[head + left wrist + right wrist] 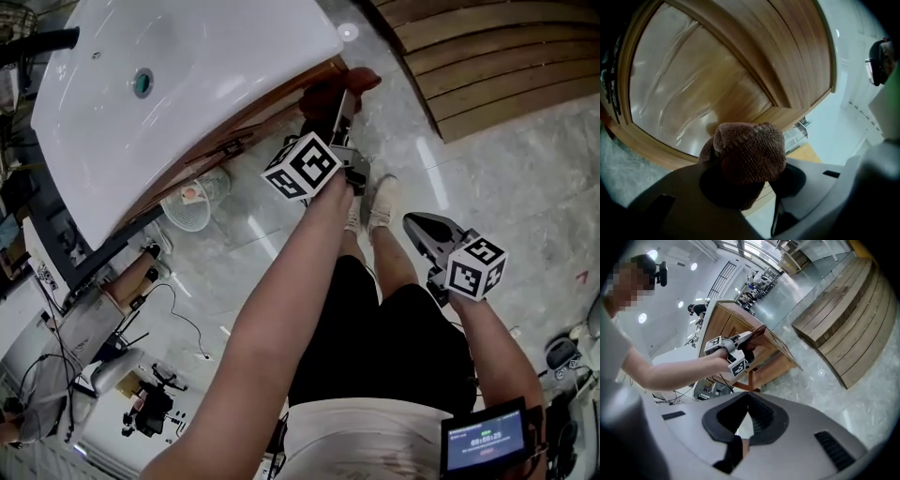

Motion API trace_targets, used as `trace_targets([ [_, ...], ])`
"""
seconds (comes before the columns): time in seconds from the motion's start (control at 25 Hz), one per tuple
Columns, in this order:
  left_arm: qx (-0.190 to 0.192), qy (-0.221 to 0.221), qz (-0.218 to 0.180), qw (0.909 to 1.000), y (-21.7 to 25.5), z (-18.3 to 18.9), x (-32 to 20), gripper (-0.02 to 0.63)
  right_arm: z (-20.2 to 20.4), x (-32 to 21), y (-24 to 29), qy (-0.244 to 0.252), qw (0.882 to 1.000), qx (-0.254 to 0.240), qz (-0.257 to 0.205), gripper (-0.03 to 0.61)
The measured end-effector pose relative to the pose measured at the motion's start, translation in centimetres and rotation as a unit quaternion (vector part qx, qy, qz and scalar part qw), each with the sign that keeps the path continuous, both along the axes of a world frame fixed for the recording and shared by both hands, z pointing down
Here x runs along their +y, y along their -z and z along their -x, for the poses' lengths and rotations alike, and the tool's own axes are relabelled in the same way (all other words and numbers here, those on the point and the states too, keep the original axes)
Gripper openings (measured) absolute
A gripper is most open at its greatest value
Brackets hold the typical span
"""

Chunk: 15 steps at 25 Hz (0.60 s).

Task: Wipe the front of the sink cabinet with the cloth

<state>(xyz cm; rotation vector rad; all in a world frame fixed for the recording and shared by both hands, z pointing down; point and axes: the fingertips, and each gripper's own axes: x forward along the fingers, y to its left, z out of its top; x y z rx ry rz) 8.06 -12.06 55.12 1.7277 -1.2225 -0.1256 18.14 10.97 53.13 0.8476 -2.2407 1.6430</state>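
Left gripper (344,101) is reached out far from the person toward the wooden sink cabinet (274,105), its jaws pinching a bunched reddish-brown cloth (343,86). In the left gripper view the cloth (749,151) bulges out past the jaw tips and fills the gap between them. It sits in front of the lower wooden frame of the cabinet (799,61) door, just below a pale glossy panel (689,89). From the head view the cloth meets the cabinet front at its right end, directly under the rim of the white sink (187,56). Whether it presses hard on the wood cannot be told.

The right gripper view shows the same from the side: the left gripper (749,336) is held level, with its tip on the cabinet (725,320) face.

Right gripper (418,225) hangs low and near the person, well apart from the cabinet, over the shiny stone floor (497,178). Its jaws are pressed together at the tips with nothing between them, seen in its own view (748,414).

A small white fan (195,201) lies on the floor beside the cabinet's left part, and wooden steps (487,56) run along the far right.
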Motion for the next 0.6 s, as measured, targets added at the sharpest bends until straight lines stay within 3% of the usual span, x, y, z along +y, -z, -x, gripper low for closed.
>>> trace_targets([
  [0.2, 0.001, 0.026, 0.016, 0.9995, -1.3, 2.3, 0.5, 0.147, 0.7, -0.2, -0.2, 0.015, 1.0, 0.004, 0.0, 0.012],
  [0.36, -0.033, 0.051, 0.029, 0.9977, -1.6, 5.8, 1.5, 0.147, 1.2, -0.3, 0.1, 0.022, 1.0, 0.002, -0.005, 0.012],
  [0.6, -0.035, 0.077, 0.024, 0.9961, -1.3, 9.3, 2.4, 0.149, 2.2, 0.0, 0.0, 0.04, 0.999, 0.0, 0.0, 0.012],
])
